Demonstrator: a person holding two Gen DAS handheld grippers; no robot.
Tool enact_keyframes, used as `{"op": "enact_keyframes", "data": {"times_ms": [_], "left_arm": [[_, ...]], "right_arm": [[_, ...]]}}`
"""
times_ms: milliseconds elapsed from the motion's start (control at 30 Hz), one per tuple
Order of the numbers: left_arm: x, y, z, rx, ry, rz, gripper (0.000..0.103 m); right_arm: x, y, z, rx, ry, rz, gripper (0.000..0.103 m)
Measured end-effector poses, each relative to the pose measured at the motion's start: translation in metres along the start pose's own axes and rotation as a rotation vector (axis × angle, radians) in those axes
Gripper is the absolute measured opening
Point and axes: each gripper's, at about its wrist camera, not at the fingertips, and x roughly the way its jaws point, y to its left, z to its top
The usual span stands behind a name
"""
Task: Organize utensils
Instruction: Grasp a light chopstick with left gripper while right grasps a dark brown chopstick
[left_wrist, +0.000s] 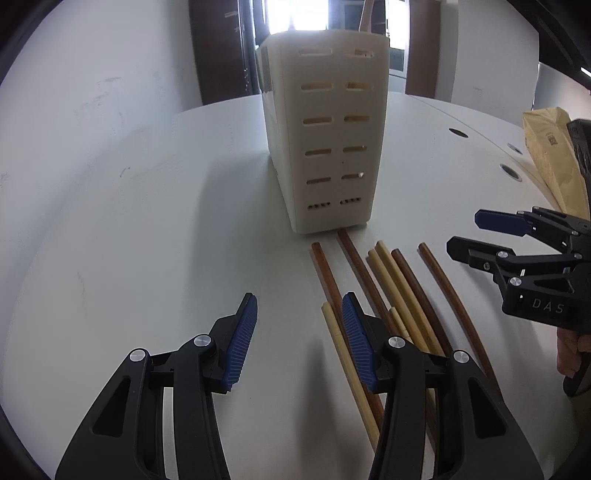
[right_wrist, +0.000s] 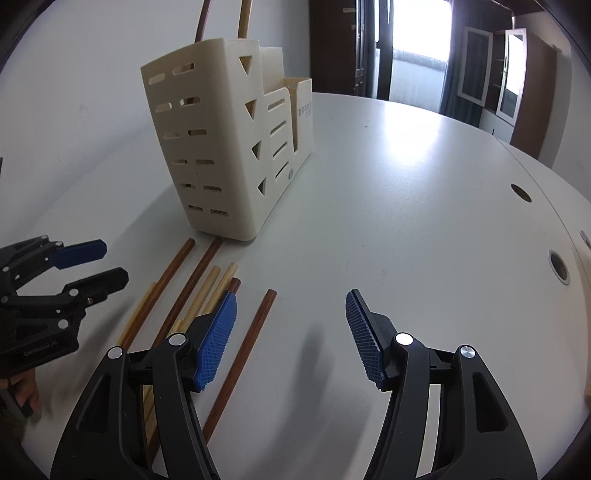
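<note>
On the white table (left_wrist: 129, 229), at twelve o'clock in the left wrist view, stands a cream slotted utensil holder (left_wrist: 325, 140); the right wrist view places it at about eleven o'clock and shows it stepped into compartments of falling height. Two sticks rise from its tallest compartment (right_wrist: 225, 18) in the right wrist view, one dark, one lighter.

Just in front of the holder's base lies a loose row of chopsticks (left_wrist: 388, 295), dark brown and pale cream mixed, roughly parallel and flat on the table. The far tip of one dark chopstick (left_wrist: 354, 258) reaches the foot of the holder; whether it touches cannot be told. One dark chopstick (right_wrist: 243, 354) lies apart from the others, on the side nearest the right gripper.

Left gripper (left_wrist: 299, 343): jaws spread, nothing between the blue pads. Its right-hand finger sits in front of the row's leftmost chopsticks, at about five o'clock in its own view; contact cannot be confirmed.

Right gripper (right_wrist: 291, 336): jaws spread wide, only bare table between the pads. The lone dark chopstick passes just beside its left-hand finger, at about seven o'clock.

Each gripper appears at the edge of the other's view, at three o'clock and nine o'clock respectively, with part of a hand (left_wrist: 570, 350) visible behind it. A tan paper package (left_wrist: 550, 155) lies at two o'clock in the left wrist view.
</note>
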Motion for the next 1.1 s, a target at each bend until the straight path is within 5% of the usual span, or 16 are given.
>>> {"op": "enact_keyframes", "data": {"times_ms": [633, 800, 867, 1100], "left_arm": [[0.019, -0.002, -0.006, 0.03, 0.075, 0.026, 0.048], [0.02, 0.0, -0.006, 0.016, 0.092, -0.02, 0.027], [0.02, -0.001, -0.006, 0.014, 0.101, -0.033, 0.01], [0.022, -0.003, -0.004, 0.014, 0.111, -0.028, 0.005]], "right_arm": [[0.029, 0.005, -0.013, -0.02, 0.093, 0.0, 0.046], [0.032, 0.006, -0.013, -0.027, 0.105, -0.027, 0.032], [0.031, 0.006, -0.015, -0.024, 0.111, -0.02, 0.022], [0.027, 0.009, -0.017, -0.018, 0.123, 0.006, 0.007]]}}
